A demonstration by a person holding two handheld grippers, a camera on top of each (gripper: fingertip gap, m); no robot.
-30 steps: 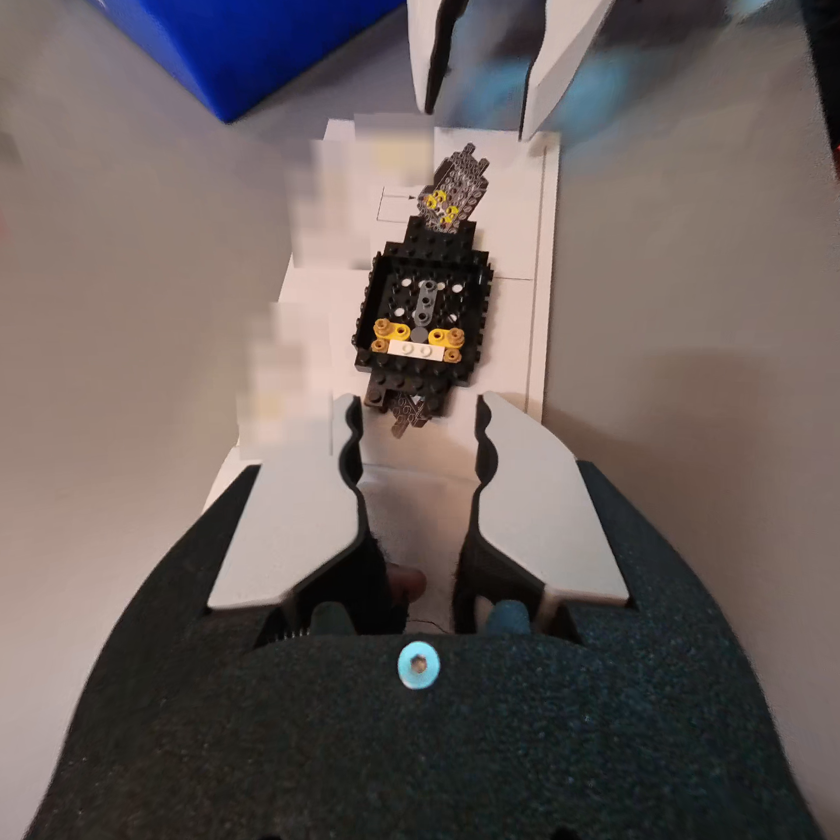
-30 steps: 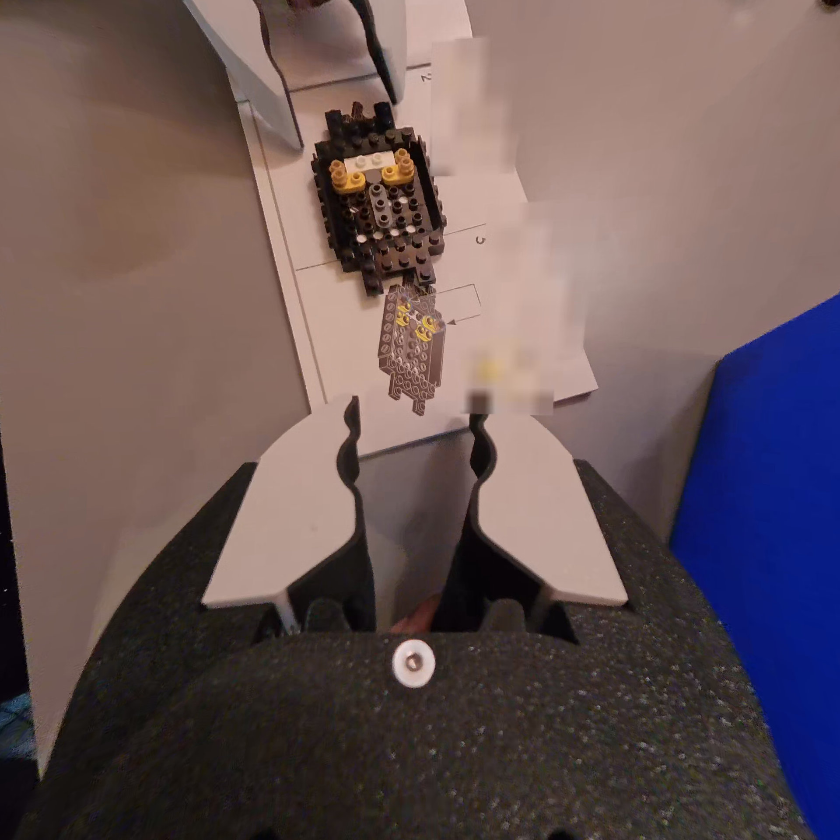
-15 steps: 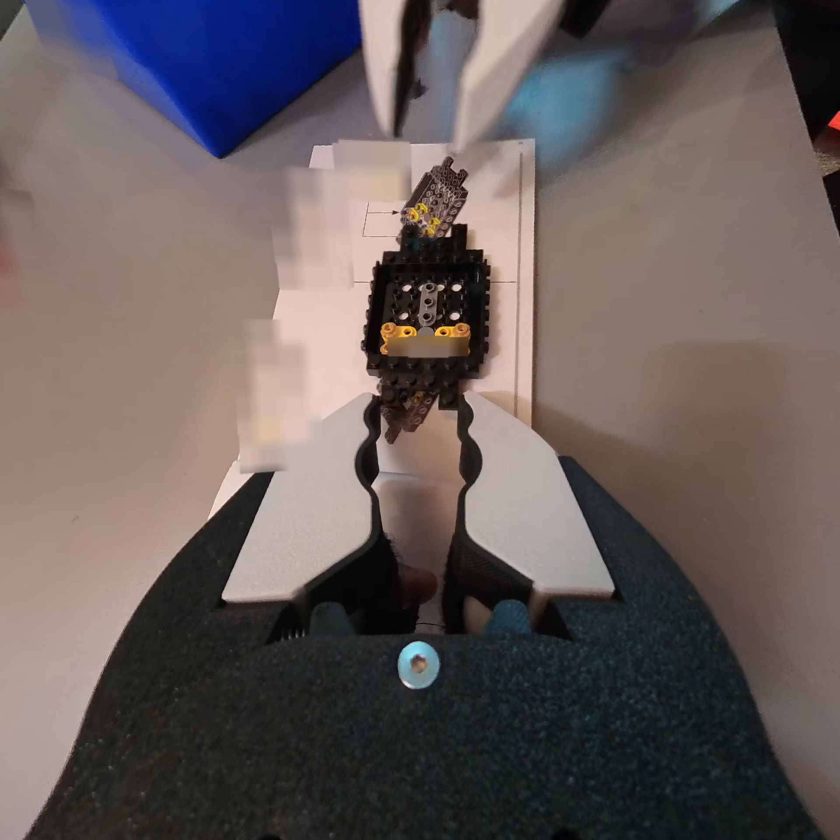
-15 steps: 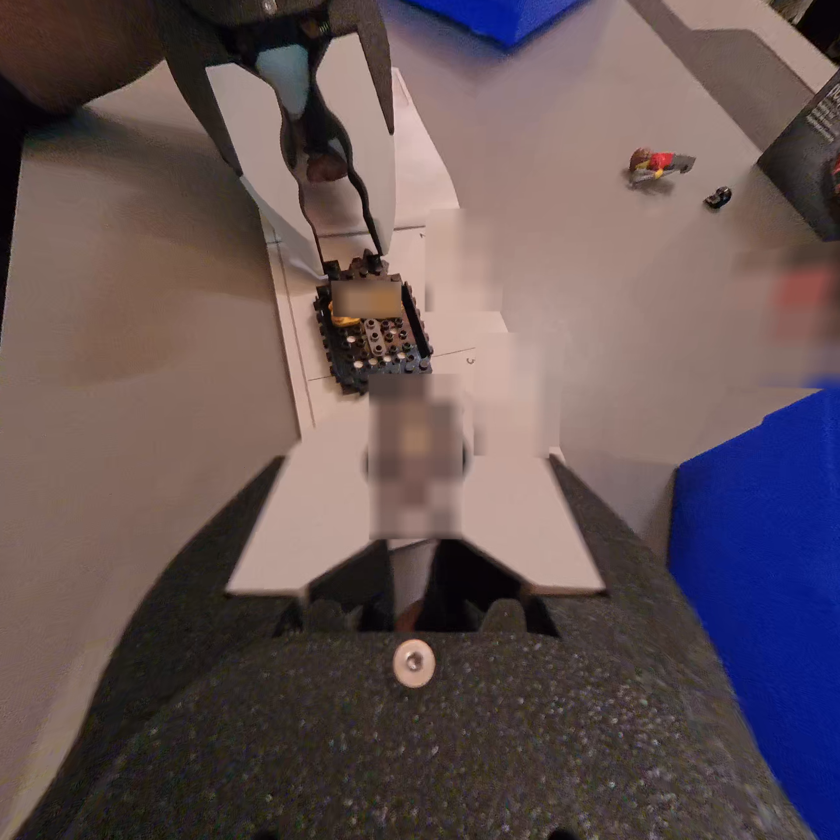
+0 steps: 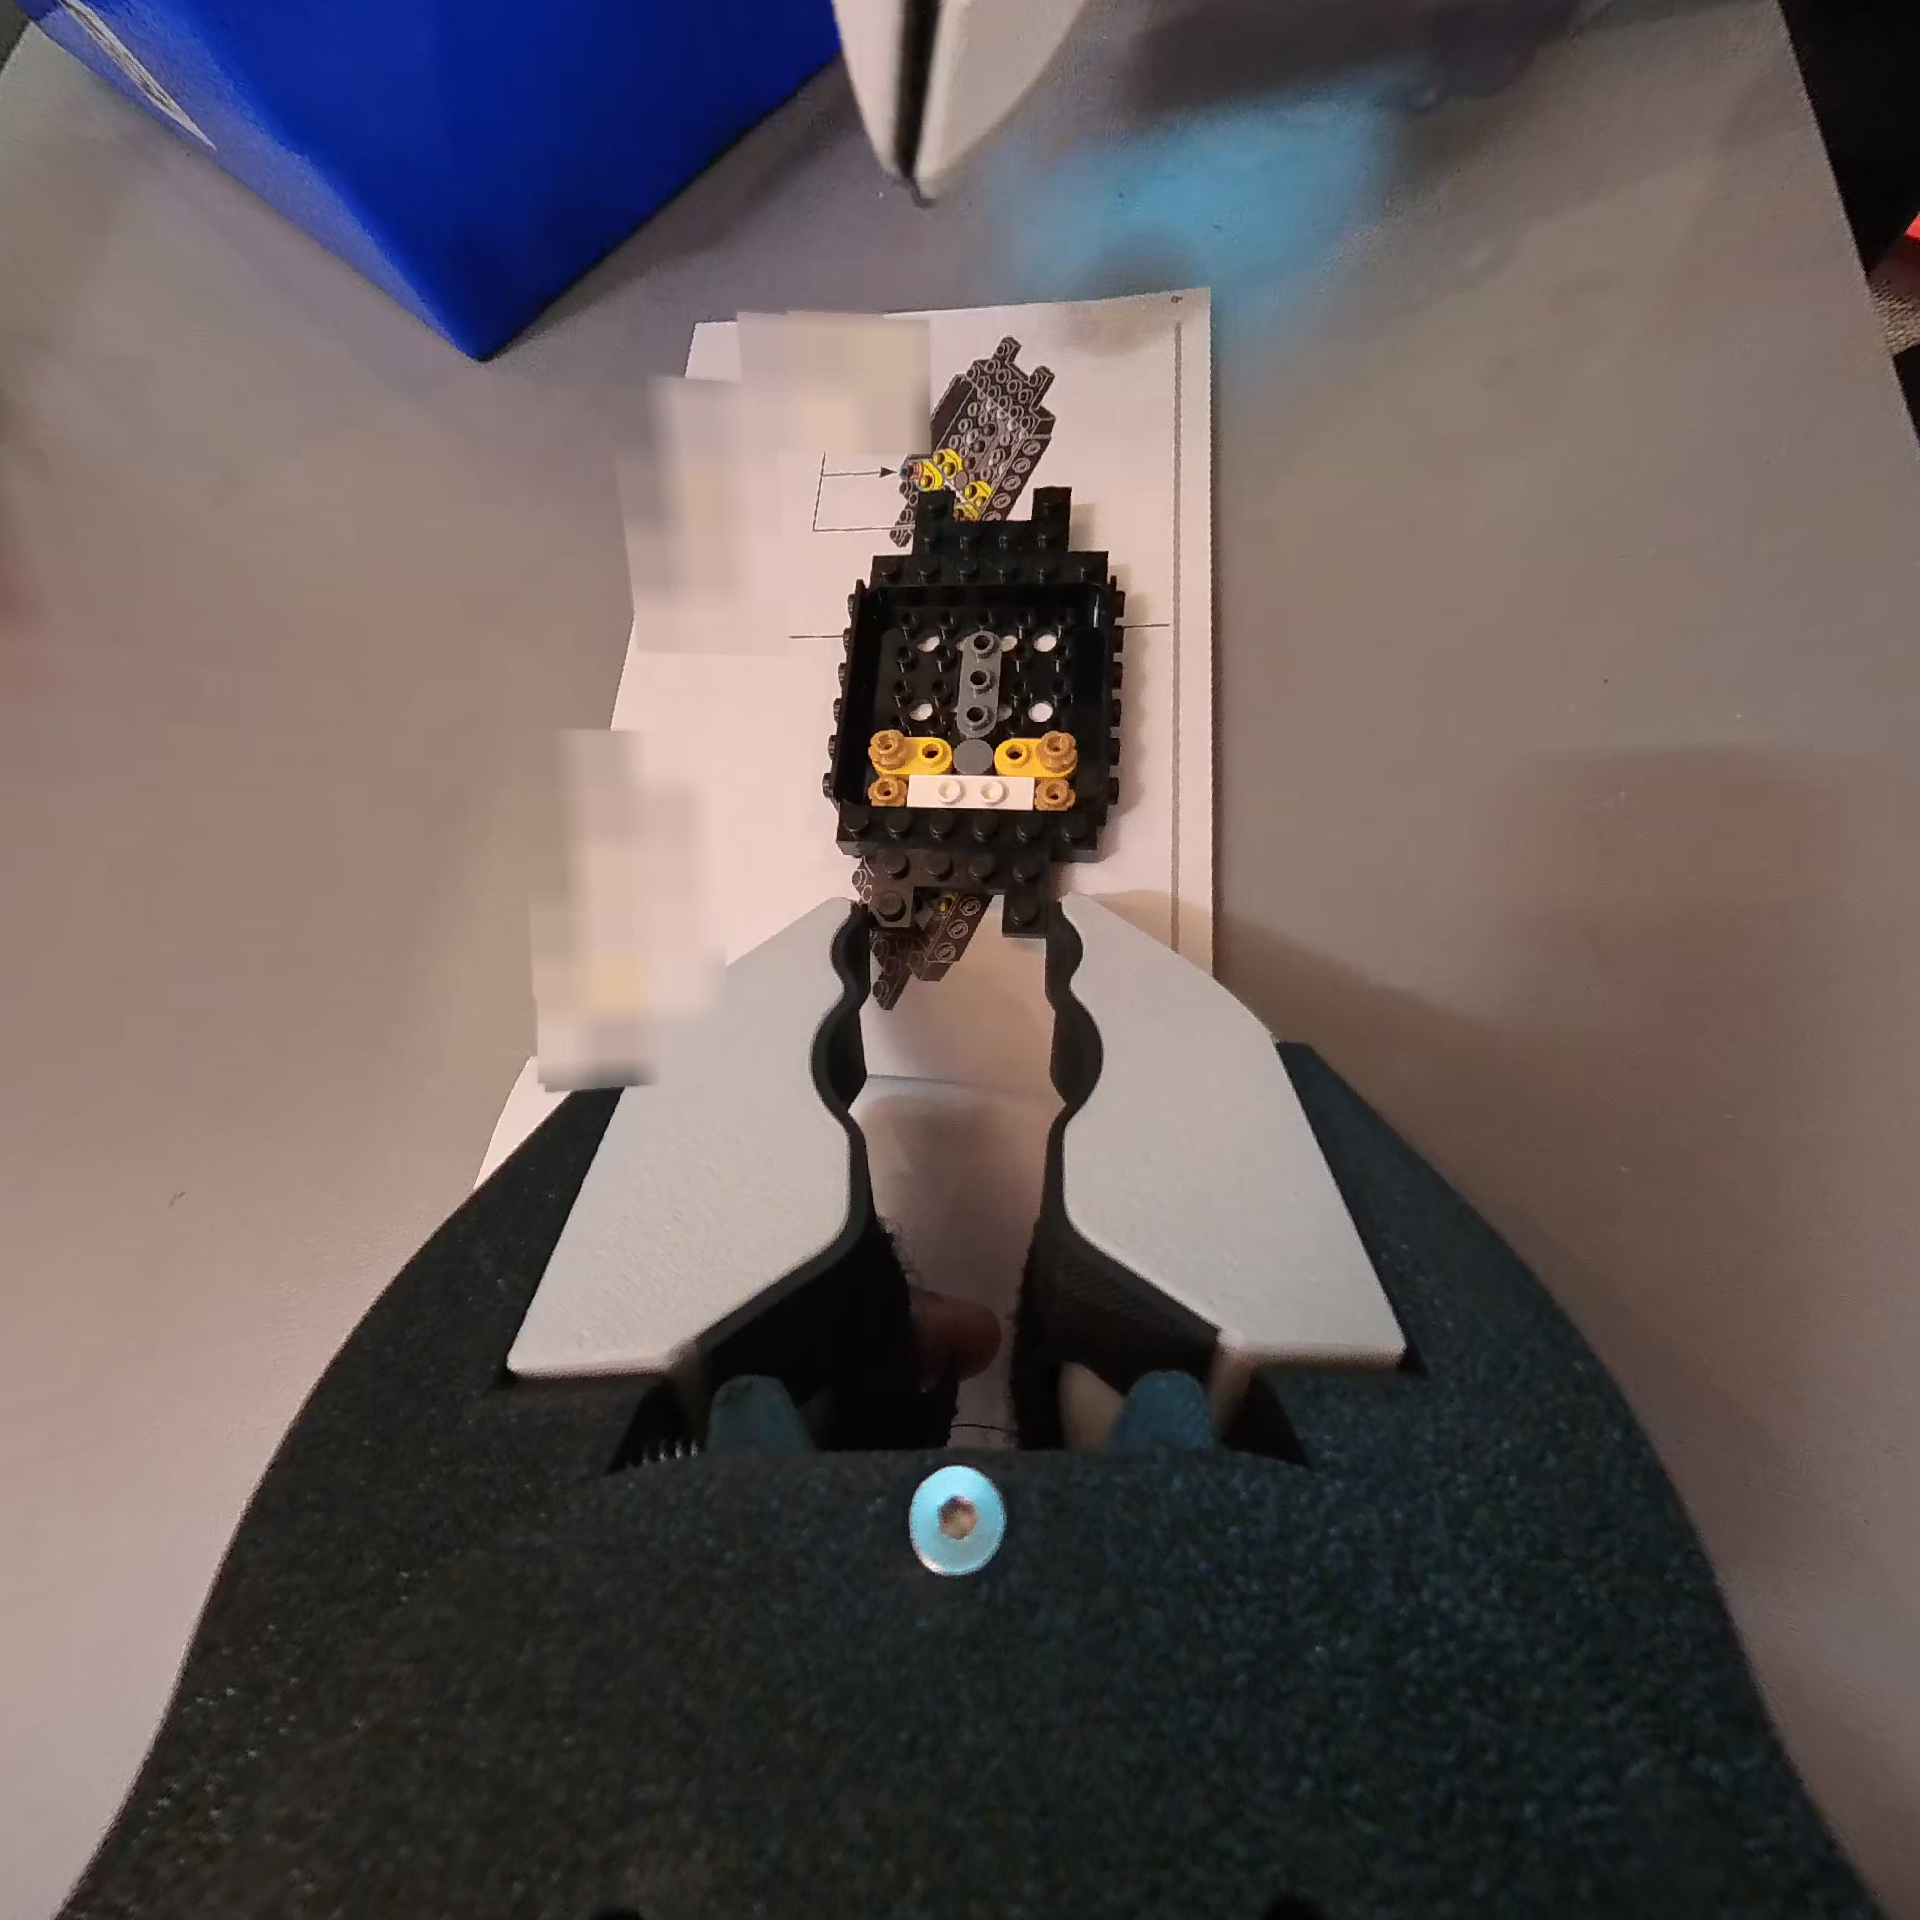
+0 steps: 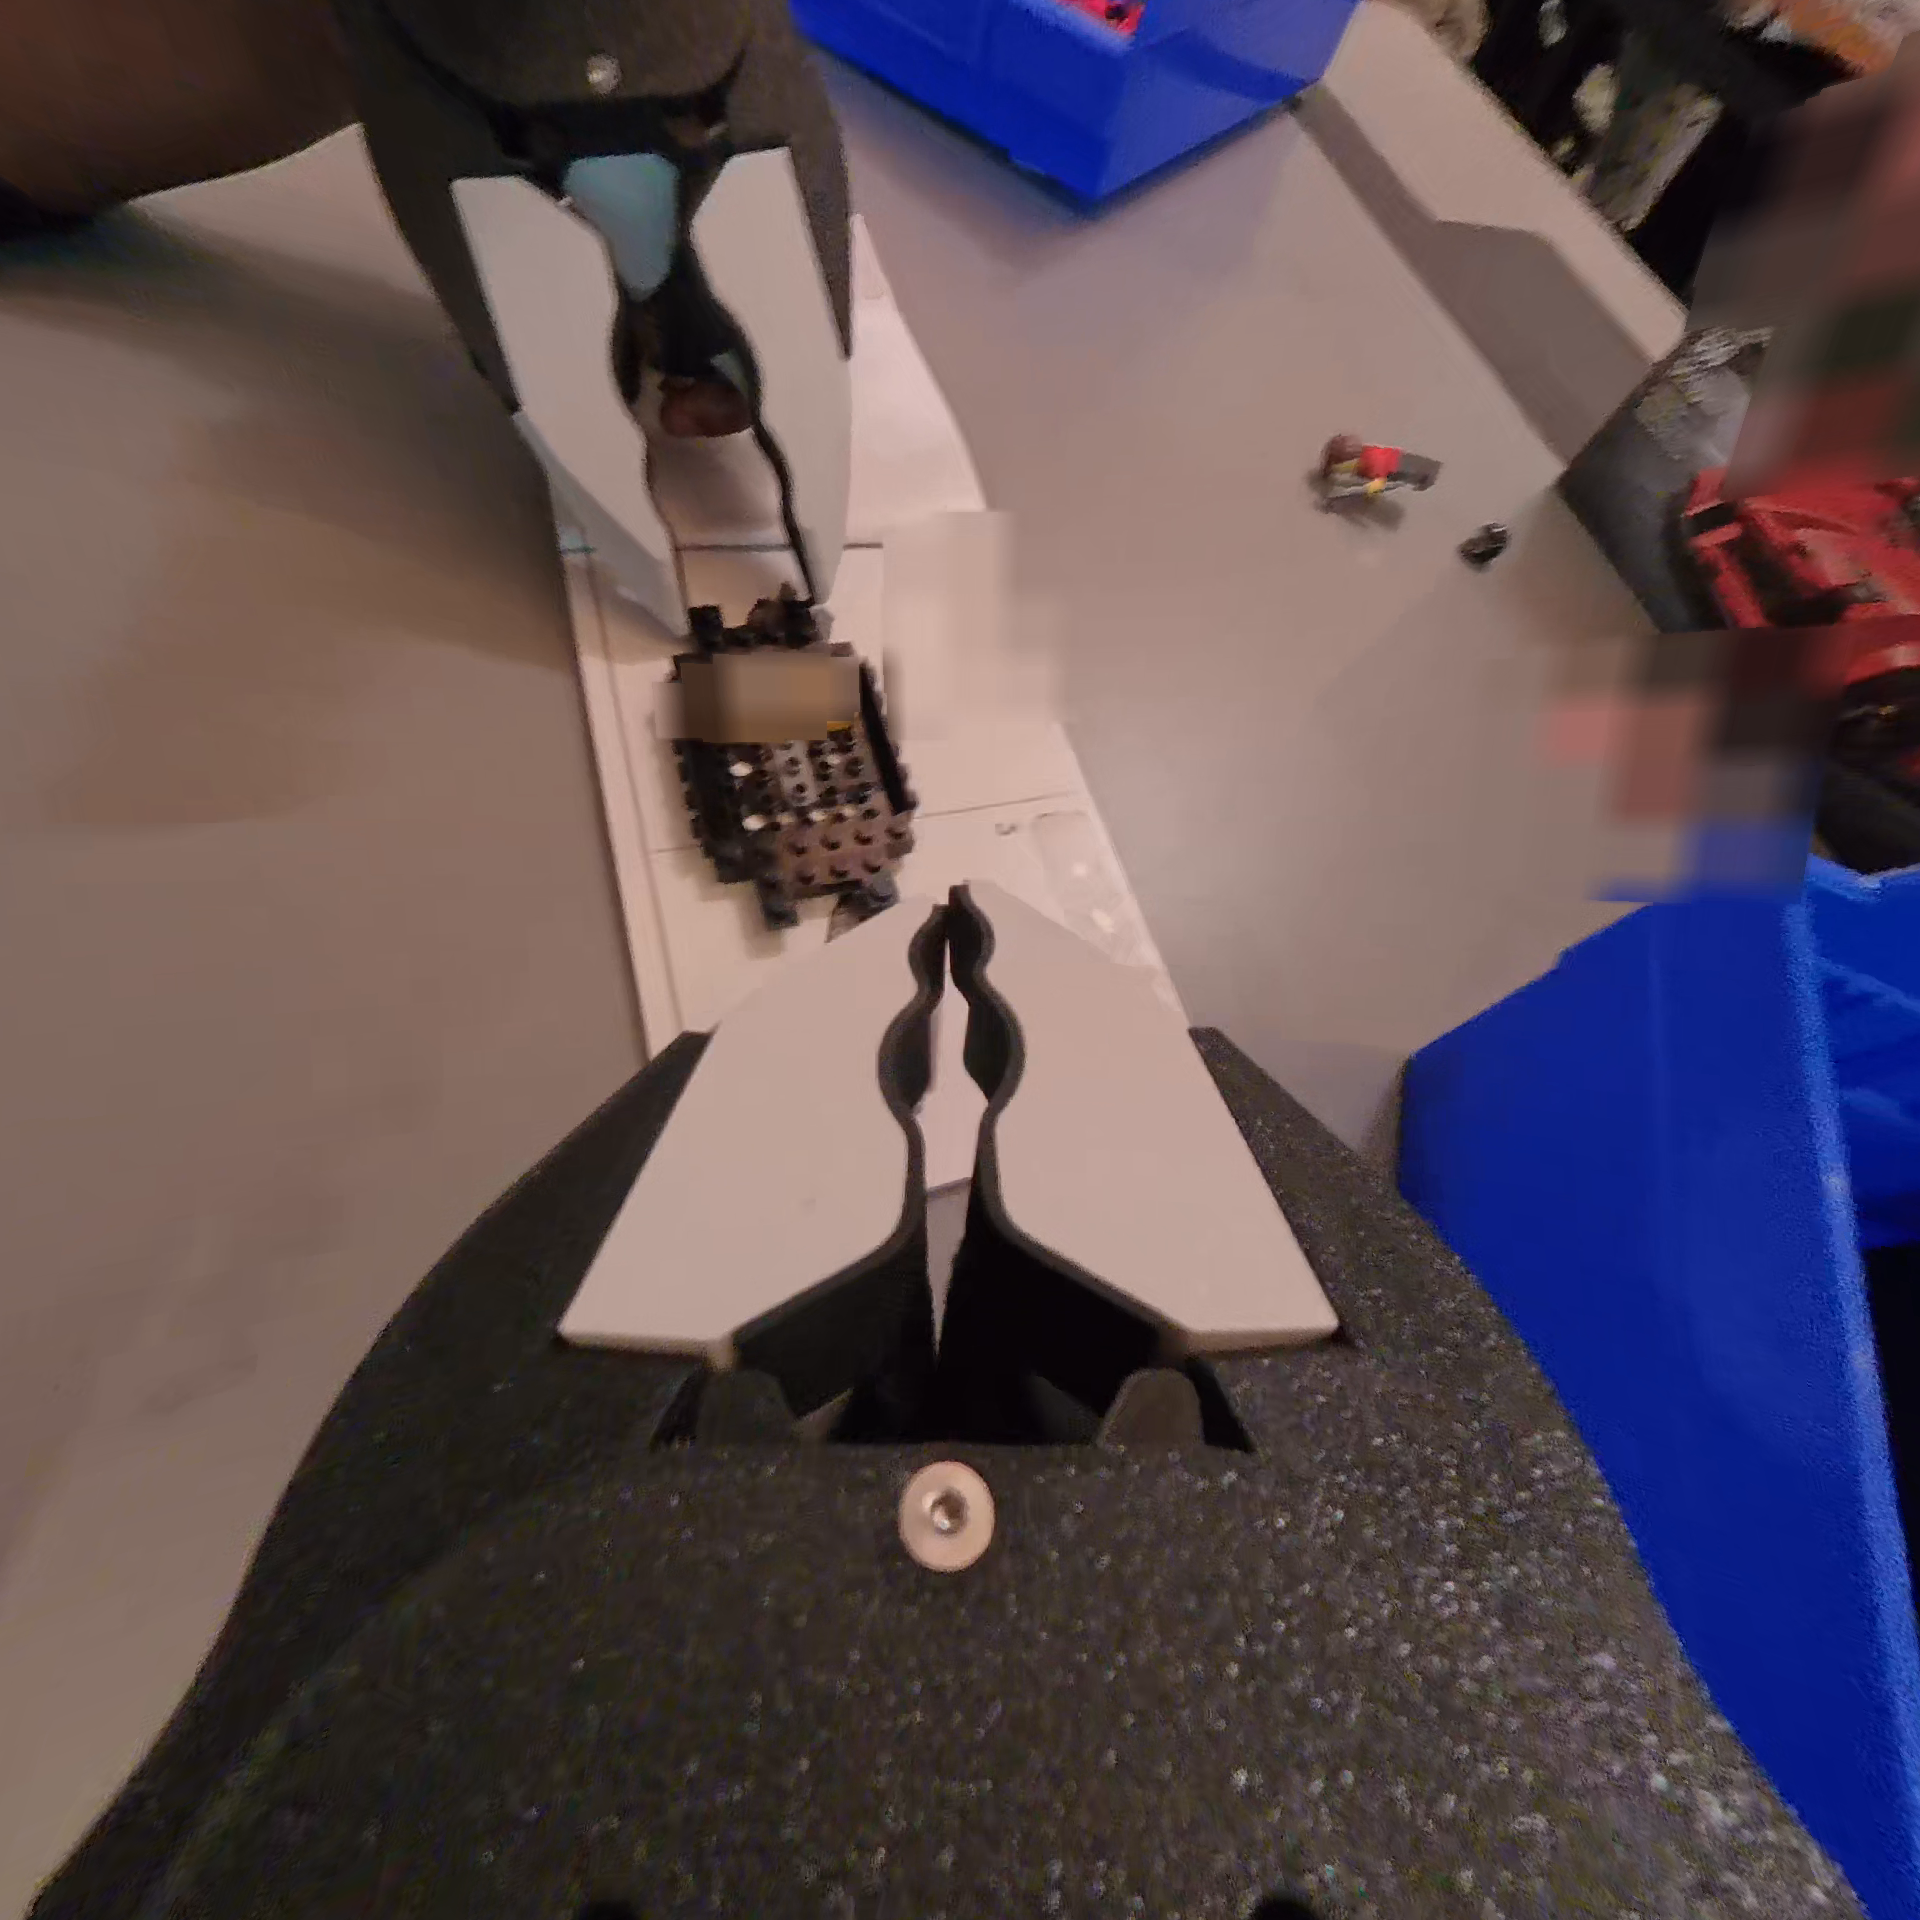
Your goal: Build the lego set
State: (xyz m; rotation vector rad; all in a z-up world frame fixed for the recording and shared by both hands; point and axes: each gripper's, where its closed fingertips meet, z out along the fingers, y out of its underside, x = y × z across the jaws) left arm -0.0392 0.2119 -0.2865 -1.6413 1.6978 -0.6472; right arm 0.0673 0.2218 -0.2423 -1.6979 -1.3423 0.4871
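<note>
Right gripper [image 6: 954,914] has gone from spread to pressed together, tips meeting on nothing, and now sits backed off at the near end of the black brick build [image 5: 977,831]. Left gripper [image 5: 958,920] has moved up to that build: its two fingertips pinch the stubs at the build's end, one on each side.

- Grey tabletop [image 5: 1507,623] fills both views. Beyond its edge, in the upper right of the right wrist view, the room is just dark, blurred clutter.
- Blue bin [image 6: 1662,1143] at the right edge of the right wrist view; can't tell what's in it.
- Second blue bin [image 6: 1039,83] at top centre, with something red just showing over its rim.
- Dark box [image 6: 1662,436] at the upper right, well apart from the build.
- White printed sheet [image 5: 1195,520] lies flat on the tabletop, and the build sits on it.
- The build is a shallow black walled frame. Inside are a grey strip [image 5: 980,681], yellow pieces [image 5: 1023,756], gold studs [image 5: 885,792] and a white plate [image 5: 971,793] along the wall nearest the left gripper.
- Loose on the tabletop to the right of the sheet: a small red-and-brown piece [image 6: 1371,478] and a tiny black piece [image 6: 1484,540].
</note>
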